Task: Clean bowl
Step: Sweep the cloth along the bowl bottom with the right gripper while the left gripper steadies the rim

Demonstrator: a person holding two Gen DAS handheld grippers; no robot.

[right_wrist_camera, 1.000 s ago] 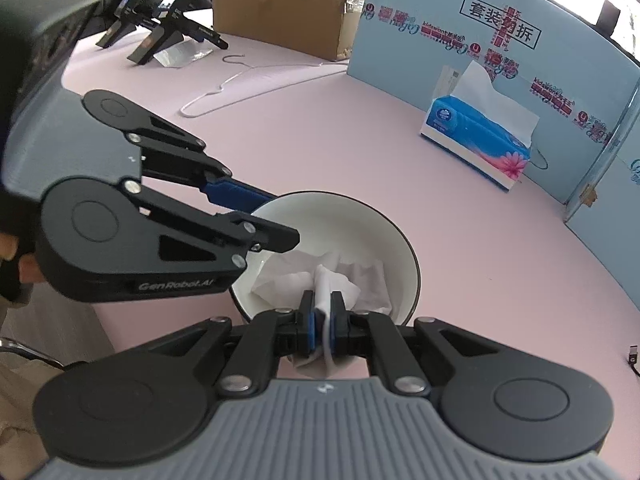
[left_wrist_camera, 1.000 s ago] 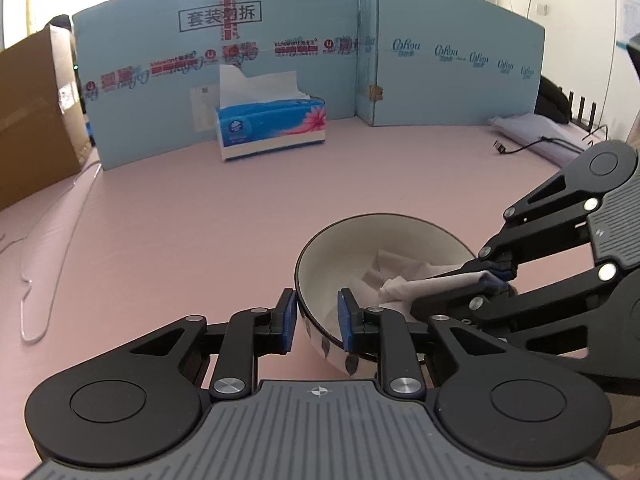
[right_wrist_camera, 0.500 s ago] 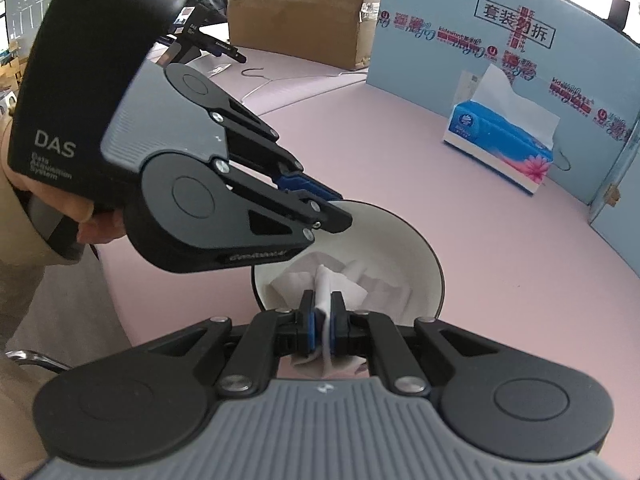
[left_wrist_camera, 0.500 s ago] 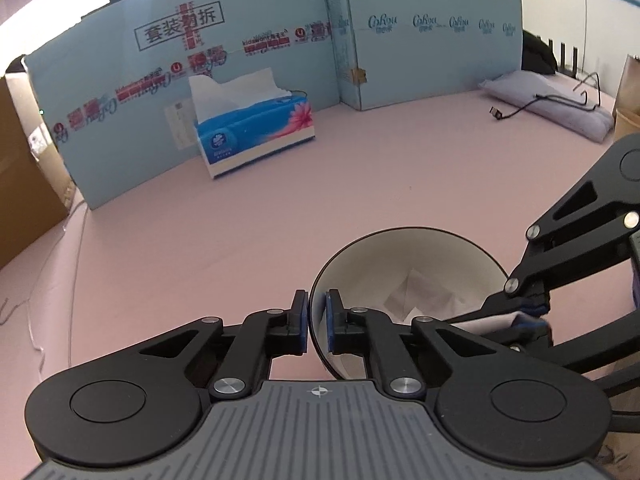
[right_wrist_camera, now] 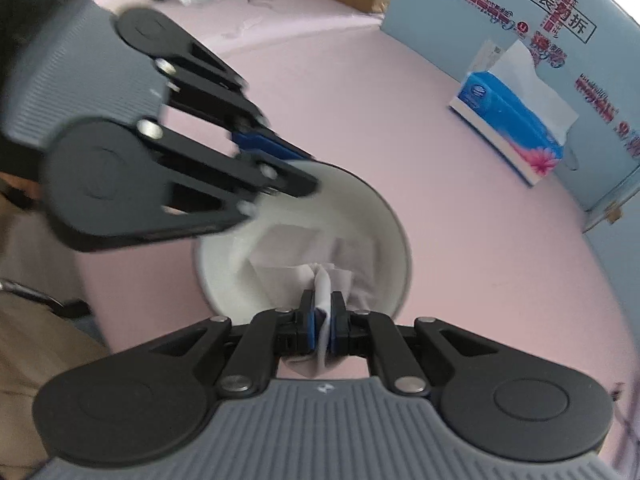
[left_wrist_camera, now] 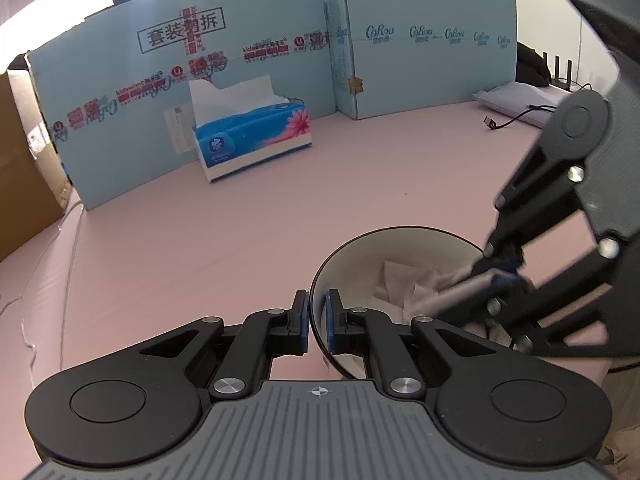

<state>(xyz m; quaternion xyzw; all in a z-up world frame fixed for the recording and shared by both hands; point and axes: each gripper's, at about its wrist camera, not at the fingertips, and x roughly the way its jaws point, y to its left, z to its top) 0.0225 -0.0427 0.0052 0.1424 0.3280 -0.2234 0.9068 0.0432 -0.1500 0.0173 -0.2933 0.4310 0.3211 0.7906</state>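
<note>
On pink tabletop (left_wrist_camera: 360, 184), left gripper (left_wrist_camera: 316, 316) pinches bowl (left_wrist_camera: 400, 240) rim; right gripper (right_wrist_camera: 322, 320) clamps tissue (right_wrist_camera: 320, 280) inside.

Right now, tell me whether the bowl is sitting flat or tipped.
Tipped. The bowl leans on its side, its white inside facing the cameras, with the left gripper clamped on its near rim and a tissue spread inside.
</note>
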